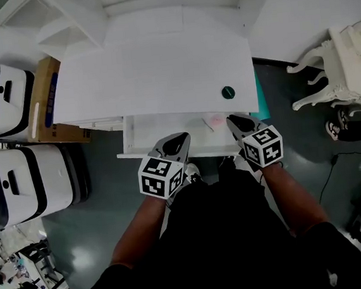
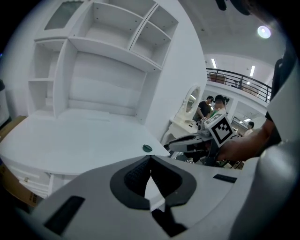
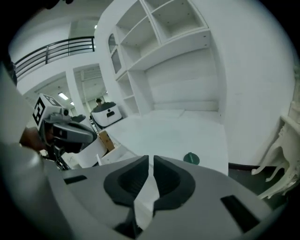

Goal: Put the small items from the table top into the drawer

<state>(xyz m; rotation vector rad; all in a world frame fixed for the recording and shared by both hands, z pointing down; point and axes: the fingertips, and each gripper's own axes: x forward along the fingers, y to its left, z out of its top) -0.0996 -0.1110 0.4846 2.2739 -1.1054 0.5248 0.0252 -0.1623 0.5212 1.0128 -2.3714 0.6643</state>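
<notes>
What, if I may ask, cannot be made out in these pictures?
- Head view: part of the front of the drawer is hidden beneath the left tongs and right tongs.
- Head view: the pink item in it is too small to identify.
- All views: the green round thing on the tabletop is too small to name.

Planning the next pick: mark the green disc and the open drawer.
green disc [image 1: 227, 92], head view, centre of its top face.
open drawer [image 1: 166, 128], head view, bare part of its floor.
</notes>
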